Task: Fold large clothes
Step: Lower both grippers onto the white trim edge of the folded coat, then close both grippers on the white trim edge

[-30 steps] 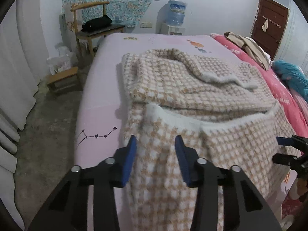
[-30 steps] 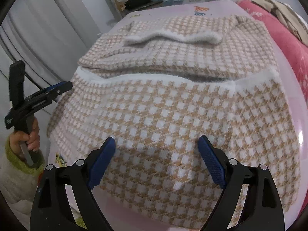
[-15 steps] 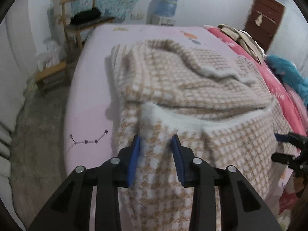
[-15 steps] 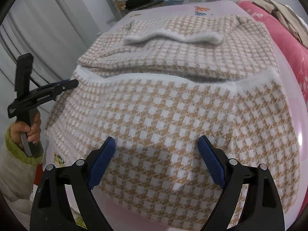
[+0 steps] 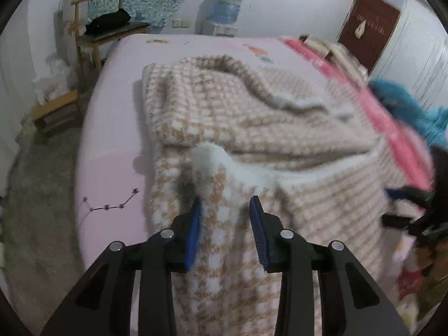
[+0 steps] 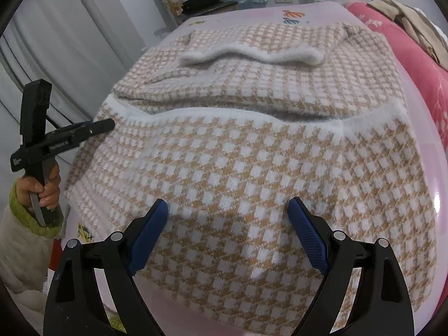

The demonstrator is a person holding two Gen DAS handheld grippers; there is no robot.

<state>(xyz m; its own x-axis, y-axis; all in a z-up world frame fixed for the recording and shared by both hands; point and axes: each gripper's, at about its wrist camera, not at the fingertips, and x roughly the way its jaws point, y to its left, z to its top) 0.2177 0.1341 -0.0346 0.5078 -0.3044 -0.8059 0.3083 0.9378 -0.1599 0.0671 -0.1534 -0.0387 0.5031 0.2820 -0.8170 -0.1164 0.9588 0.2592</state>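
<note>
Left wrist view: left gripper [image 5: 225, 224], jaws narrow and closed on a raised fold of the checked knit garment [image 5: 252, 128] near its white-trimmed left corner, the garment spread across the pink bed [image 5: 112, 128] and stretching away ahead. Right wrist view: right gripper [image 6: 228, 235], jaws wide and empty, poised over the garment's near edge, its long axis running crosswise; no legible writing.

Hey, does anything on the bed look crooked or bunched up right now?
Yes. The checked sweater's white hem is pulled up into a peak at its left corner, where the left tool pinches the fabric; the rest lies flat.
</note>
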